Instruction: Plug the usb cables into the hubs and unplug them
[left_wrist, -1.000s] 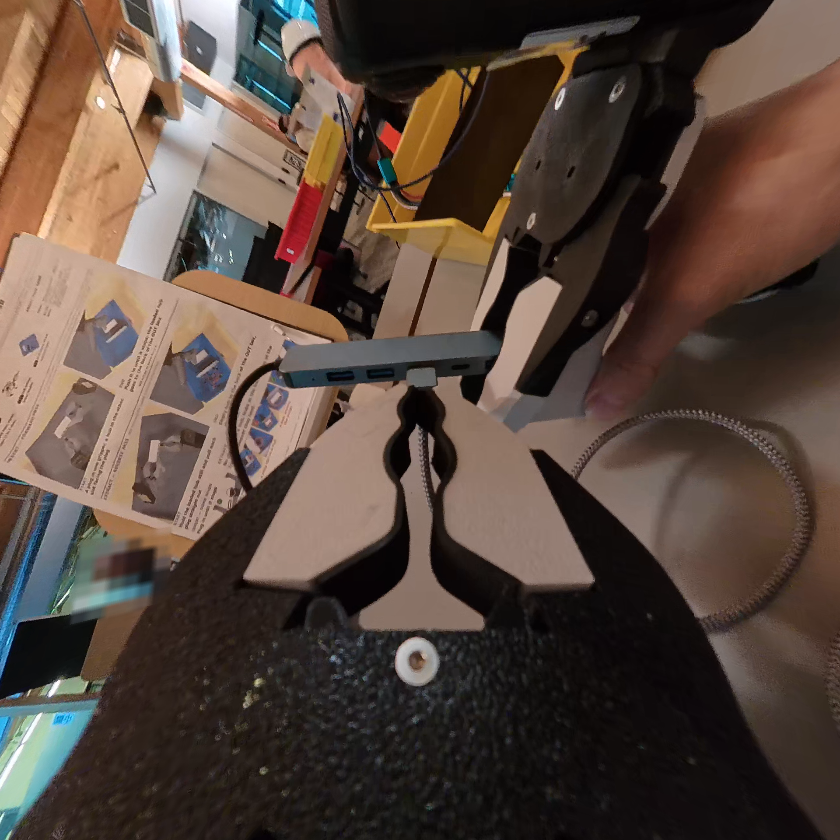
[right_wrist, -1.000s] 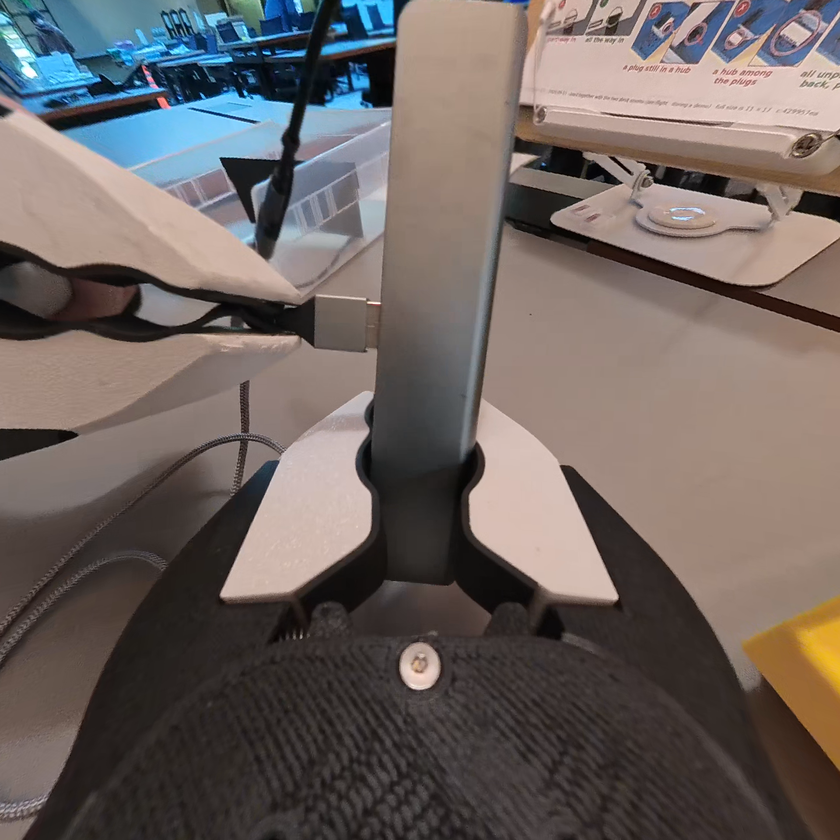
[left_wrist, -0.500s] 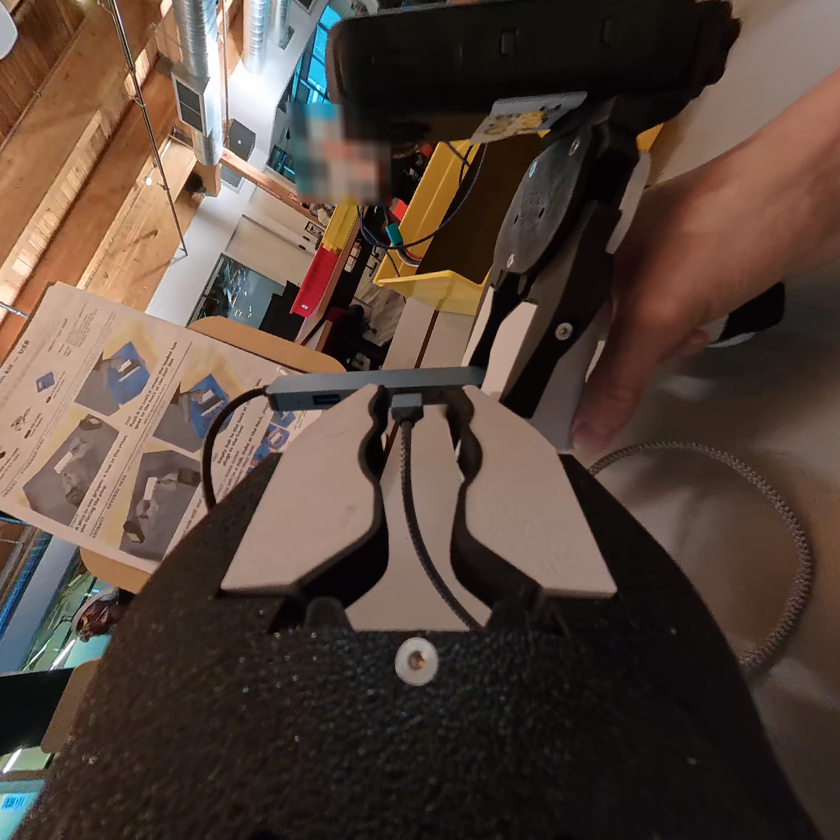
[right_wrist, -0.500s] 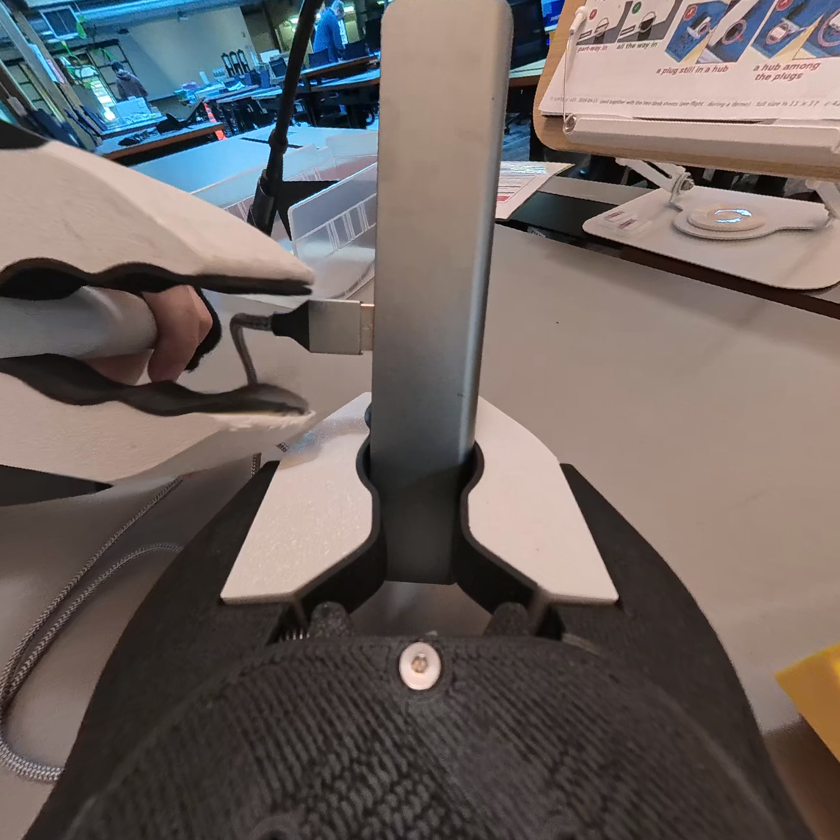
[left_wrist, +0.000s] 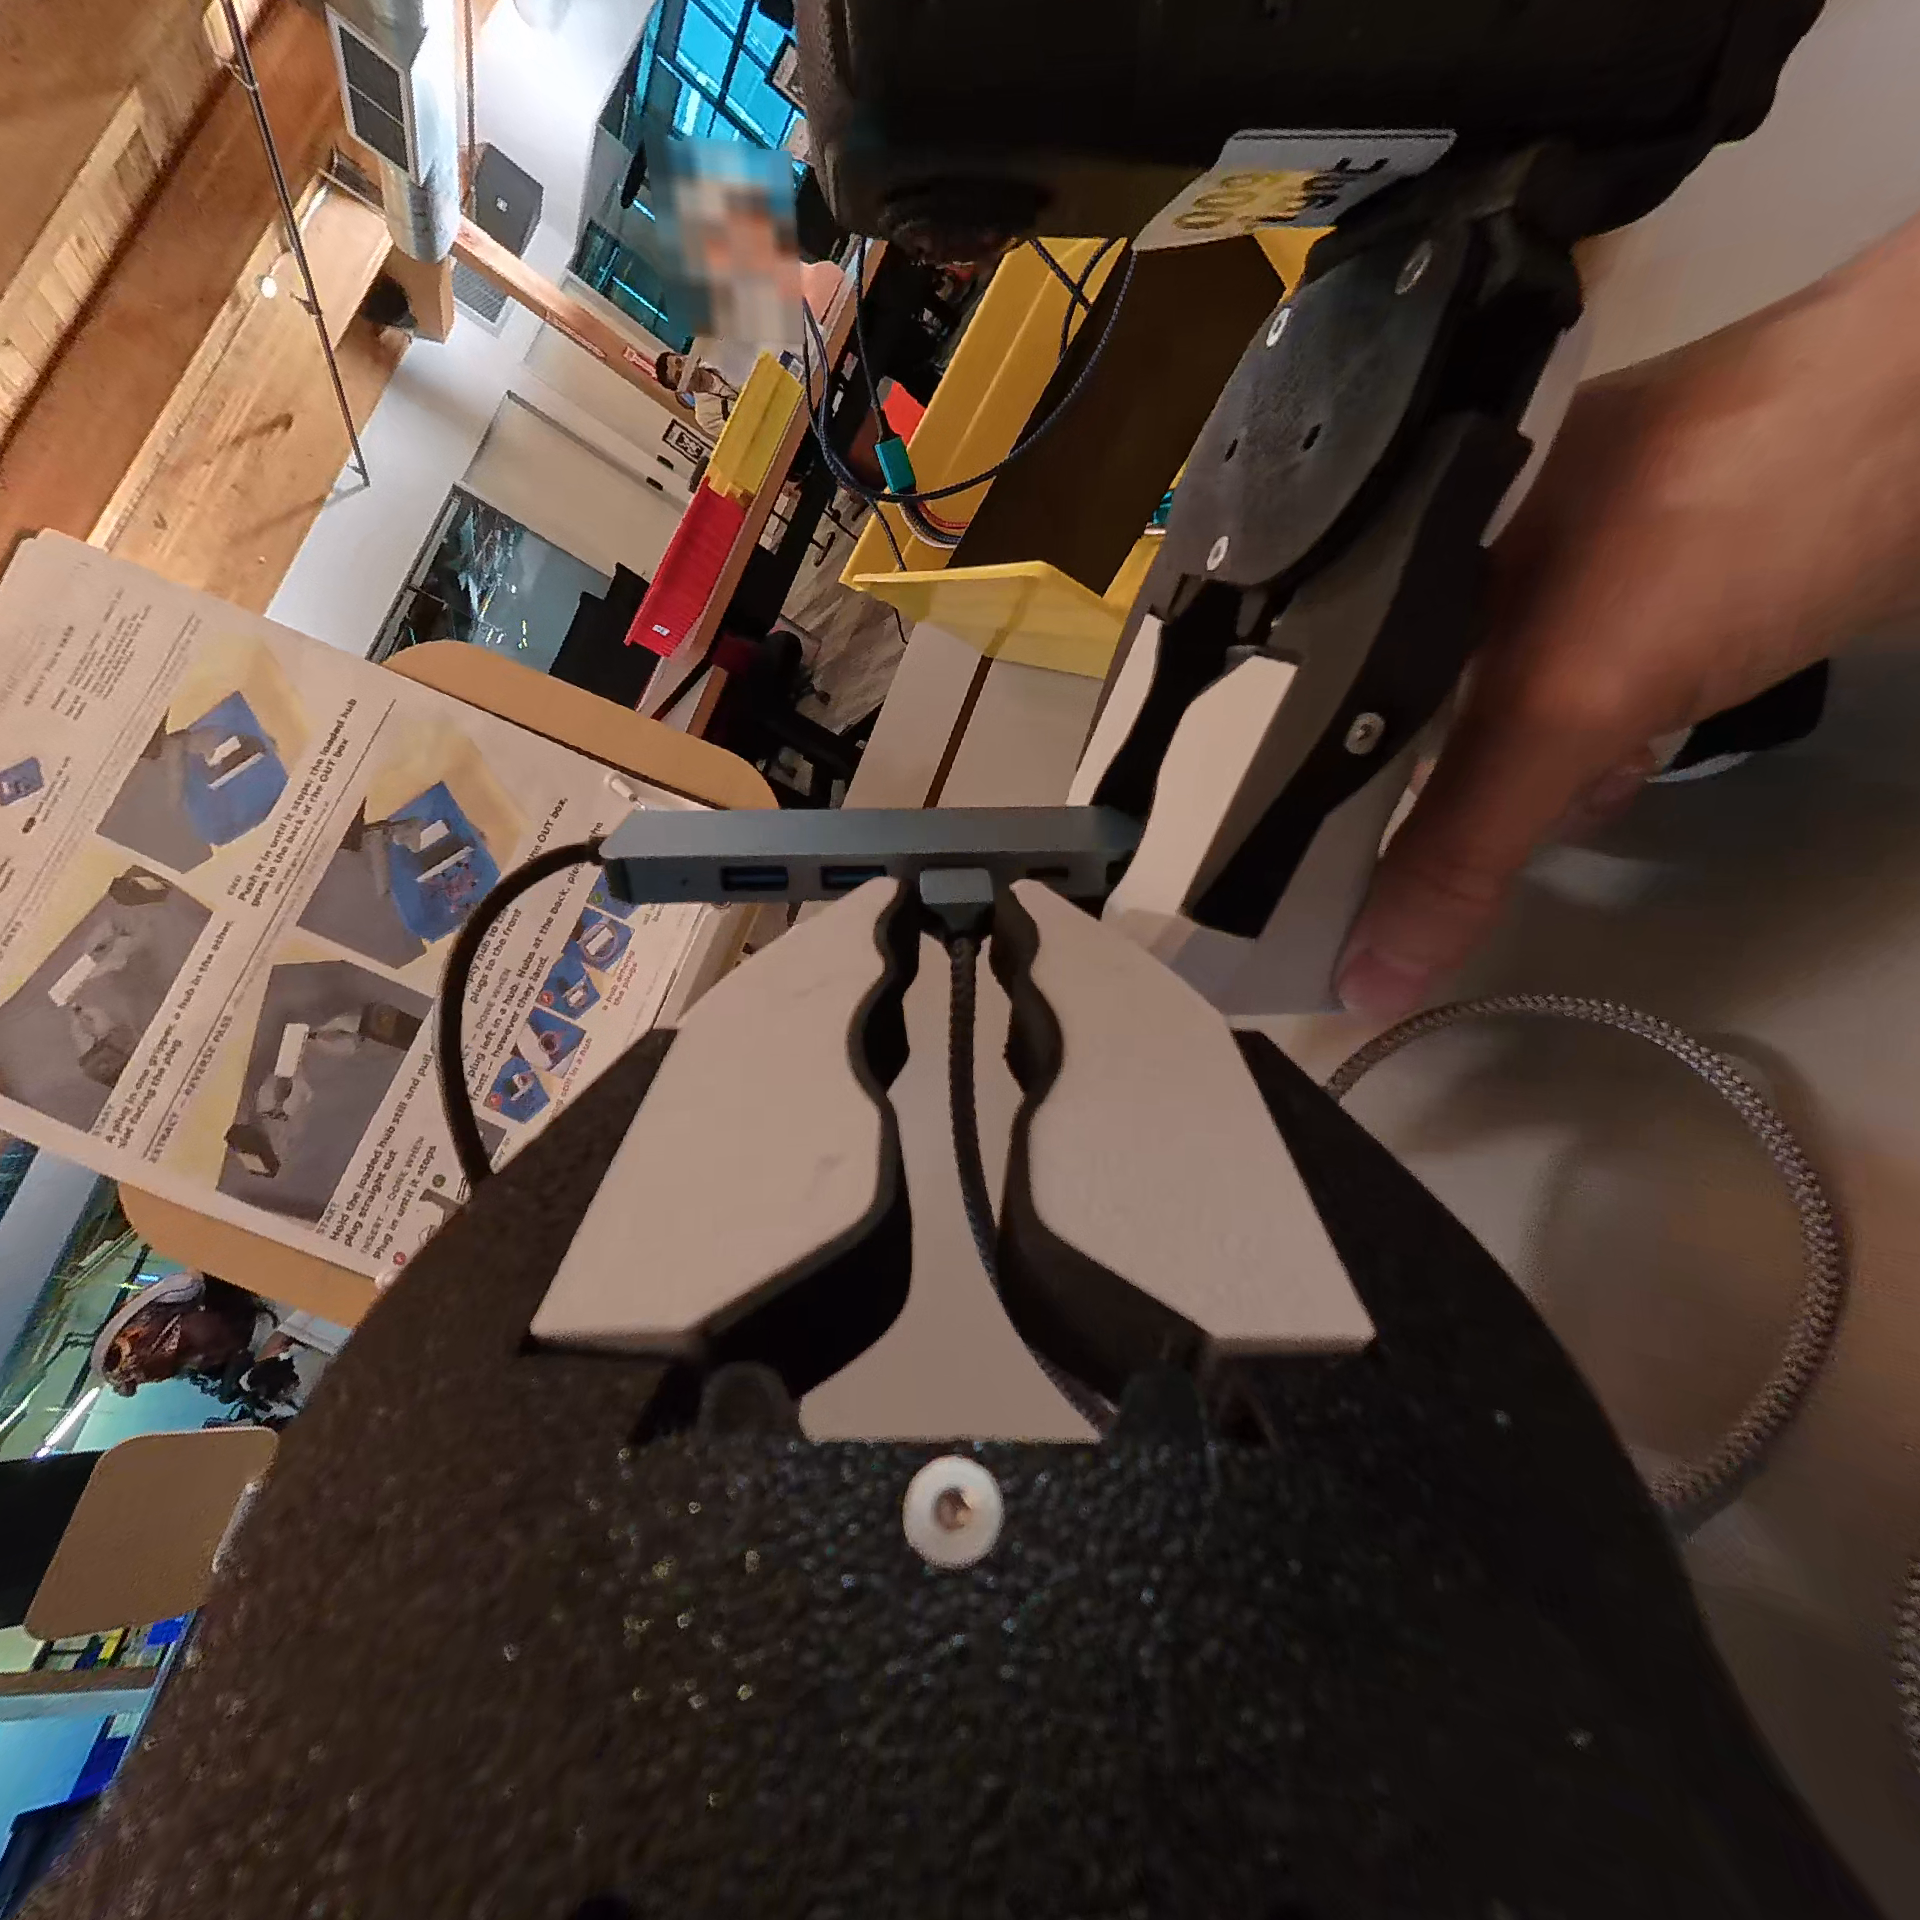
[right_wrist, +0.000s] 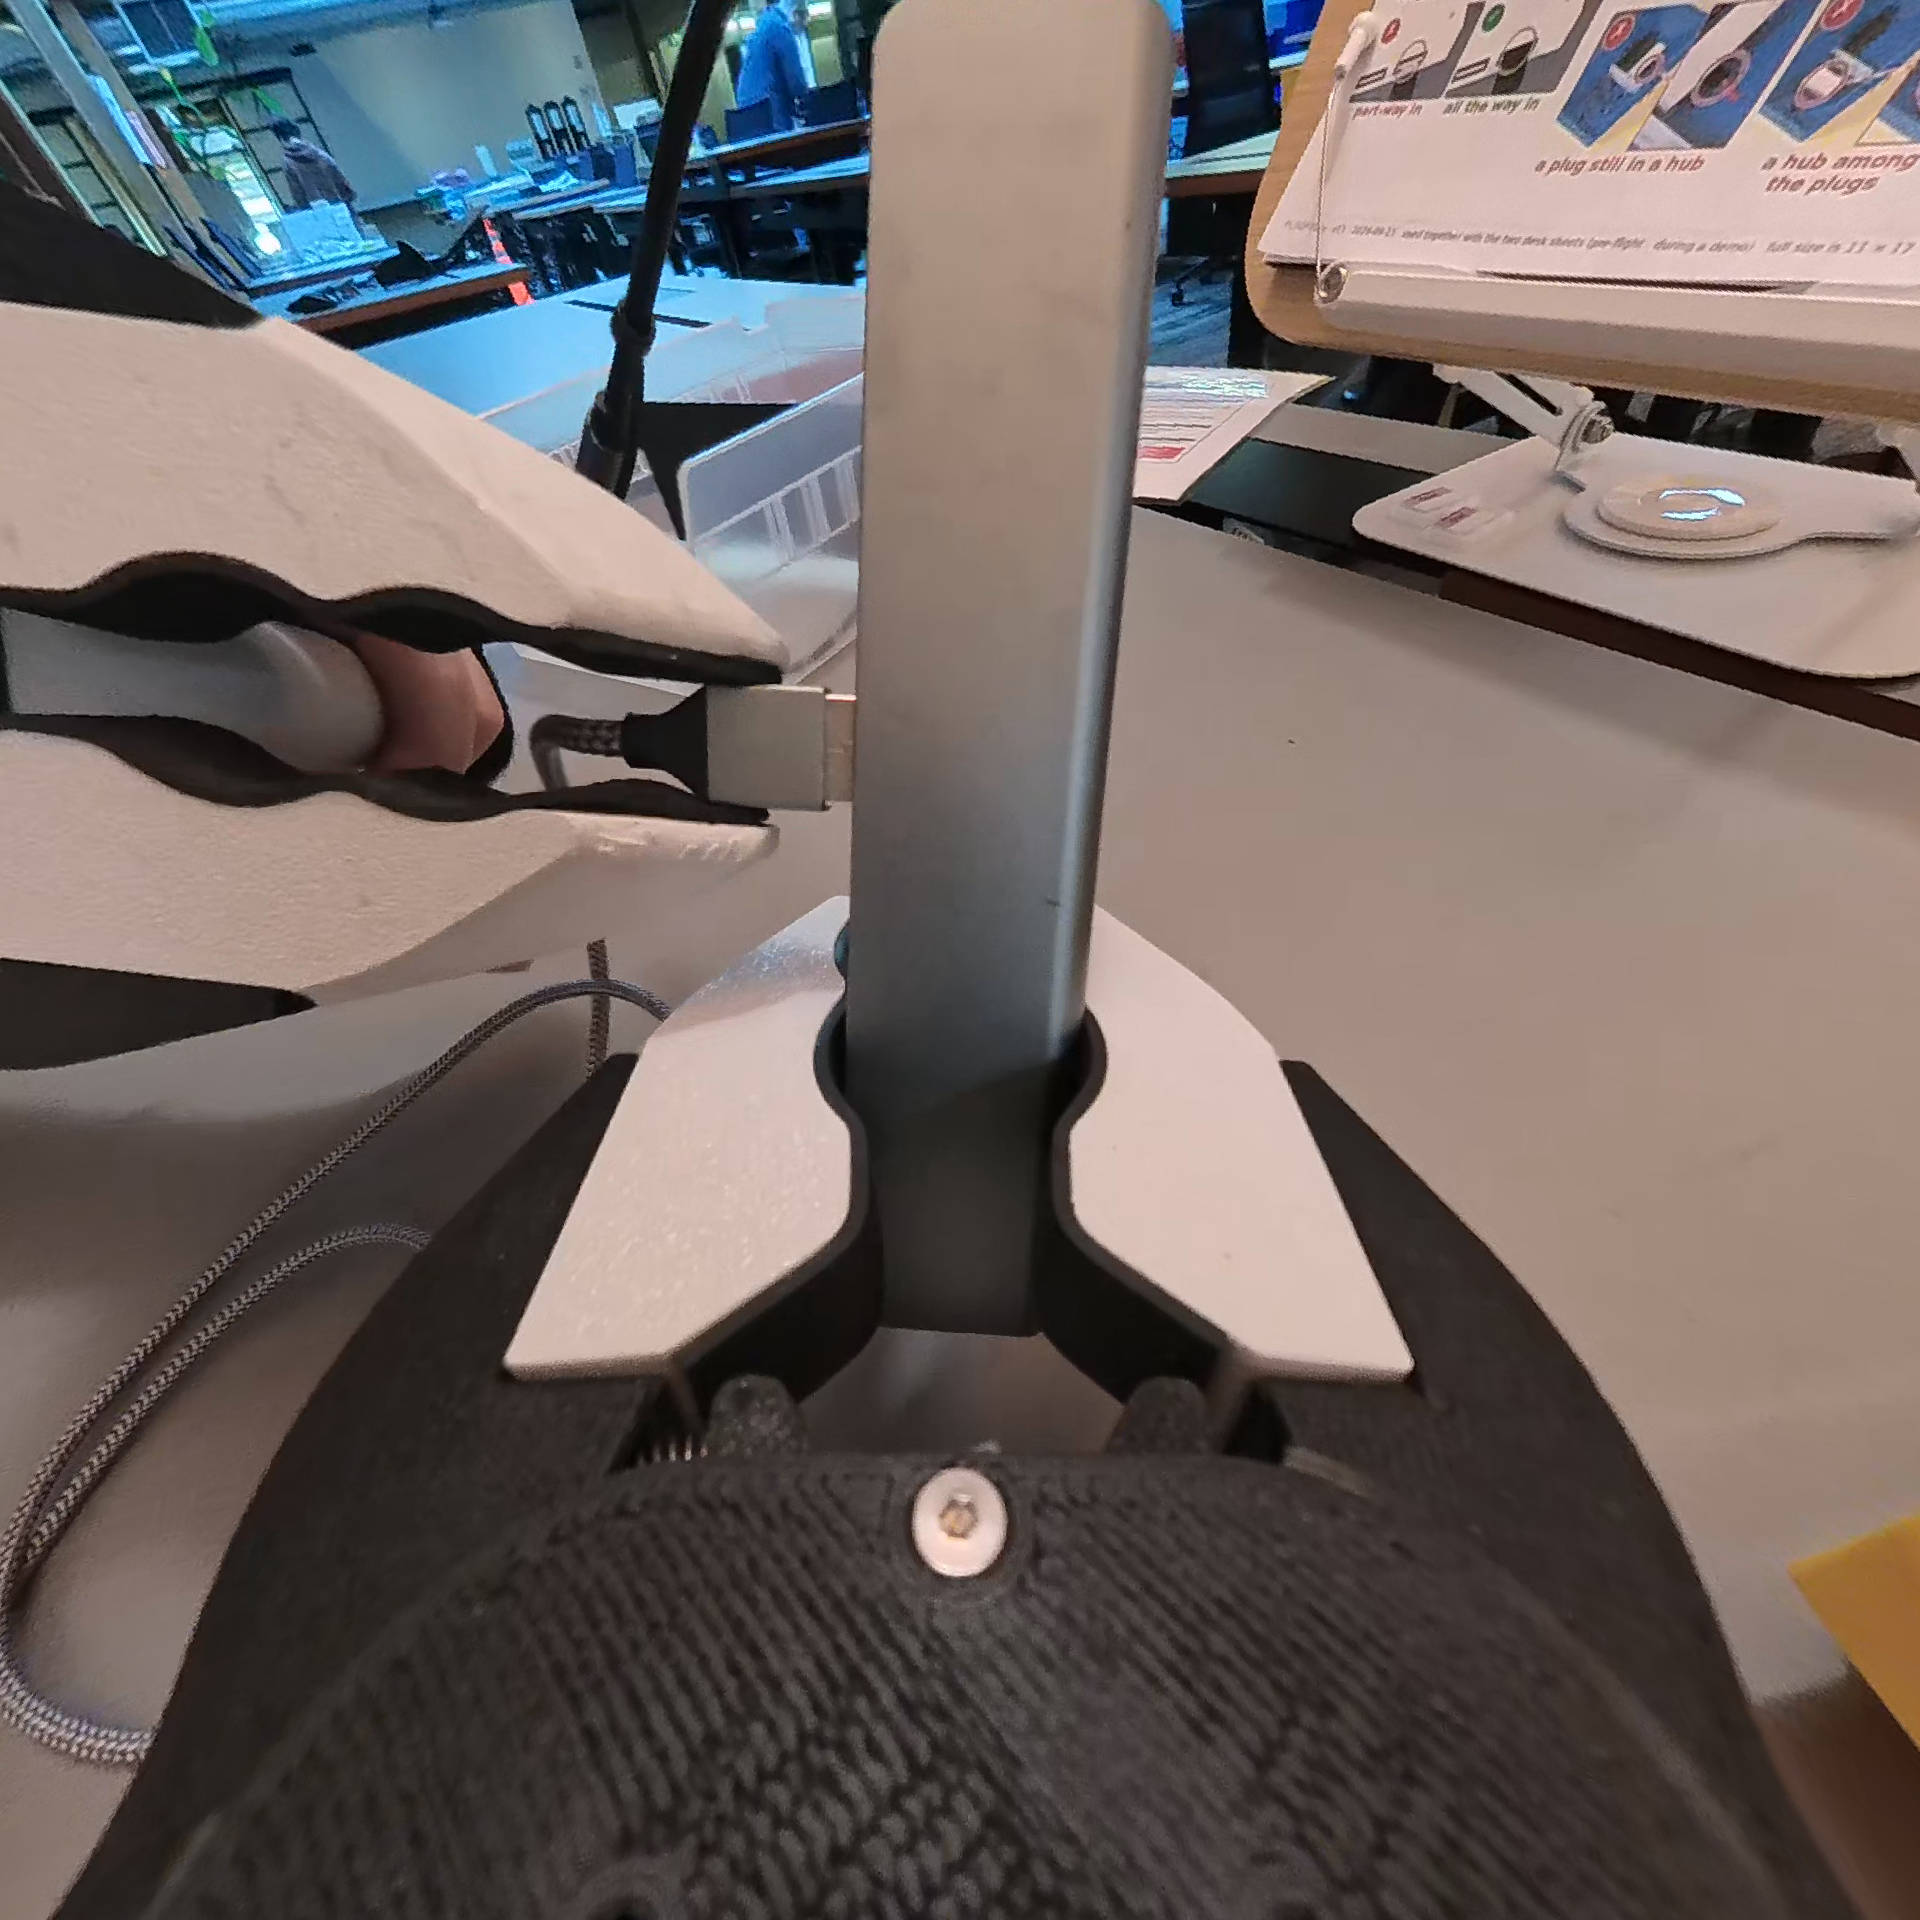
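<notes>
Even indoor light, fairly bright. Strong wide-angle bending at edges. Soft cable shadow on tabletop (left_wrist: 1662, 1195); person's hand (left_wrist: 1662, 644) motion-blurred. Background room slightly soft, bluish in right wrist view.

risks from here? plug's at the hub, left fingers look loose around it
1. The left gripper is open around the plug, only near it; a sideways pull could scrape the port.
2. The right gripper clamps only one end of the hub, so pulling may lever it loose.
3. The braided cable loops on the table and may snag.
</notes>
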